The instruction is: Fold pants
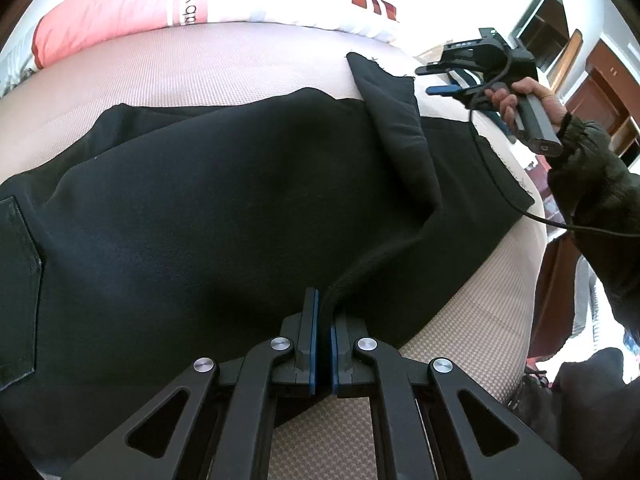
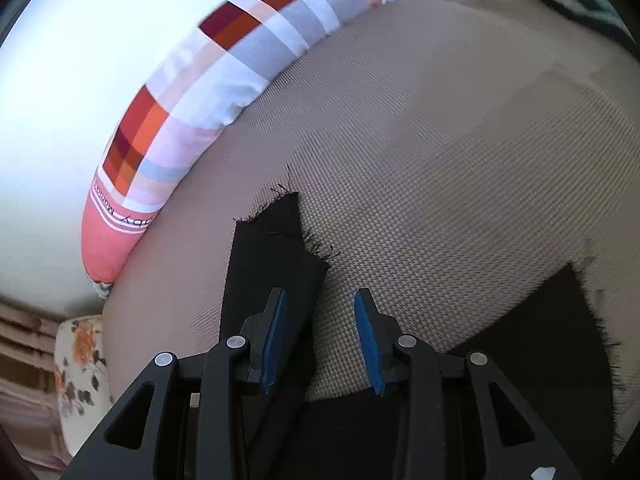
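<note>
Left claw [image 1: 324,328] clamped on pants [image 1: 224,200] edge, held taut for folding. Right claw [image 2: 320,312] spread wide, hovered over frayed hem [image 2: 280,232], nothing gripped.

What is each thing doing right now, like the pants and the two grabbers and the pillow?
Pants: spread on the bed, one leg partly folded over.
Left gripper: shut, pinching a pants edge.
Right gripper: open, holding nothing, above the frayed leg ends.
Pillow: lying along the bed's far edge.
Bed: mostly bare beyond the pants.
</note>
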The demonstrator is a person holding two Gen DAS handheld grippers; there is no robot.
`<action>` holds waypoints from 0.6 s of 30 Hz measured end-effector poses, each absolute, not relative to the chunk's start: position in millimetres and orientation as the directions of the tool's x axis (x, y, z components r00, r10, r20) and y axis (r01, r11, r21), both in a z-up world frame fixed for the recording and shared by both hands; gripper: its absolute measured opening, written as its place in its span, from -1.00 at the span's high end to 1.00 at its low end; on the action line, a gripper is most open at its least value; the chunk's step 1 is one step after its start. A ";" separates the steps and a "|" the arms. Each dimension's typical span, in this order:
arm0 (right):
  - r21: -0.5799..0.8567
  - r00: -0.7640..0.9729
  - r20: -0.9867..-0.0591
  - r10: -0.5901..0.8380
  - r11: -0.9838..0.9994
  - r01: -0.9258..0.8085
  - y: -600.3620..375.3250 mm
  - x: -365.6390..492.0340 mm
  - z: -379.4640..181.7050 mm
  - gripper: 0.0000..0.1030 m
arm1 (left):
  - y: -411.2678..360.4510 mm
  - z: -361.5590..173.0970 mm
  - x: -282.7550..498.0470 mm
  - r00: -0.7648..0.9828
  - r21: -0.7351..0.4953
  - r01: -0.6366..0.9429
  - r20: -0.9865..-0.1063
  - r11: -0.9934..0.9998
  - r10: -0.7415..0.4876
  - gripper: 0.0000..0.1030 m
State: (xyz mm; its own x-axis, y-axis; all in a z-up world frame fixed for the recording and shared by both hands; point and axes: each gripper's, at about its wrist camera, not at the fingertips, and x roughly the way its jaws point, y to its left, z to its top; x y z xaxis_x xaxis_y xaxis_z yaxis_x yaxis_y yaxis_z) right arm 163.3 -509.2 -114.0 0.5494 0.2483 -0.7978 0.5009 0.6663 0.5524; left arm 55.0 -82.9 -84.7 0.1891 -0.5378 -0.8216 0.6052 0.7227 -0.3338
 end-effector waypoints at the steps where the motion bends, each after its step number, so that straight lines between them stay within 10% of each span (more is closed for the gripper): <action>1: 0.557 0.551 -0.796 0.251 0.661 0.503 -509.4 165.6 -116.7 0.35 | -82.9 -84.8 54.9 0.190 -0.332 0.605 -0.822 0.724 -0.536 0.90; 7: 0.559 0.565 -0.784 0.257 0.687 0.464 -498.8 184.0 -117.0 0.86 | -85.4 -84.4 53.5 0.196 -0.315 0.607 -0.830 0.730 -0.522 0.90; 18: 0.313 0.642 -0.763 -0.082 0.821 0.477 -508.8 57.1 -14.3 0.95 | -100.4 -75.5 44.8 0.262 -0.193 0.653 -0.849 0.732 -0.458 0.89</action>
